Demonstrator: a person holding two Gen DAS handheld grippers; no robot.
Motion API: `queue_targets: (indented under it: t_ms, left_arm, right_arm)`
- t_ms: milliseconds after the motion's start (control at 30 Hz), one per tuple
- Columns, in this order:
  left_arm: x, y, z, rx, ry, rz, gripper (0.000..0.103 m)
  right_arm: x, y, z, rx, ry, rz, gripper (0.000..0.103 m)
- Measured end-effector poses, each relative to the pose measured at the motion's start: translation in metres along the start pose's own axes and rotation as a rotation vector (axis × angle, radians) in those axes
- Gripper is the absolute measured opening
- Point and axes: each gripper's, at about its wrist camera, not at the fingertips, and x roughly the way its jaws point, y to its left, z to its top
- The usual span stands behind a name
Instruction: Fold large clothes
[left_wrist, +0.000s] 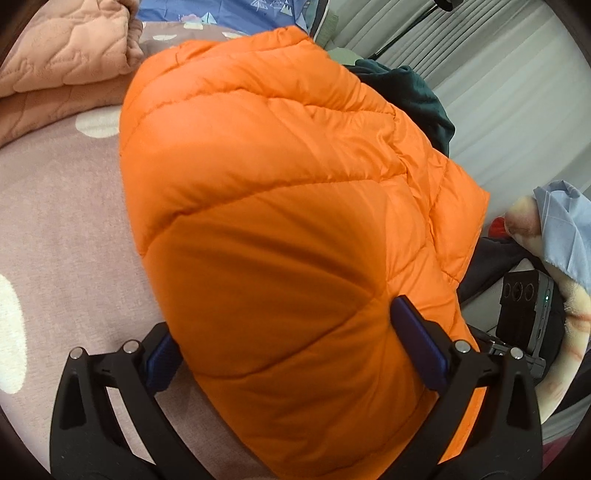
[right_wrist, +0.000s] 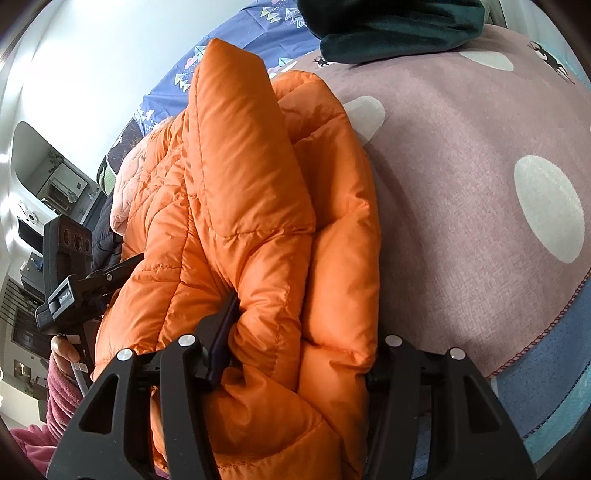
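An orange puffer jacket (left_wrist: 280, 192) lies bunched on a mauve bedspread with white spots (left_wrist: 55, 206). My left gripper (left_wrist: 295, 343) is shut on a thick fold of the jacket, one blue pad (left_wrist: 421, 343) on top and the other pad under the fabric. In the right wrist view the jacket (right_wrist: 251, 206) stands folded in a tall ridge. My right gripper (right_wrist: 299, 350) is shut on its near bundle; one dark pad (right_wrist: 221, 339) presses into the fabric, the other is hidden behind it. The left gripper's body (right_wrist: 70, 291) shows at the left.
A peach quilted blanket (left_wrist: 66, 48) lies at the back left. A dark green garment (left_wrist: 413, 96) lies behind the jacket, also in the right wrist view (right_wrist: 395, 29). A blue patterned sheet (right_wrist: 236, 55) lies at the back. The bed's blue edge (right_wrist: 546, 369) is near right.
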Motion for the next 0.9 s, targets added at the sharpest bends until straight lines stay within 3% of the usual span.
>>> queue_targets:
  t_ms: [333, 567, 900]
  left_arm:
    - [0.009, -0.001, 0.003, -0.002, -0.004, -0.003, 0.101]
    - [-0.008, -0.015, 0.001, 0.058, -0.096, 0.023, 0.074]
    - [-0.052, -0.047, 0.011, 0.185, -0.226, 0.029, 0.069]
  right_arm:
    - [0.001, 0.001, -0.001, 0.003, -0.002, -0.001, 0.054]
    - [-0.006, 0.017, -0.005, -0.056, -0.040, 0.003, 0.038]
    - [-0.035, 0.046, -0.001, -0.128, -0.151, 0.073, 0.033]
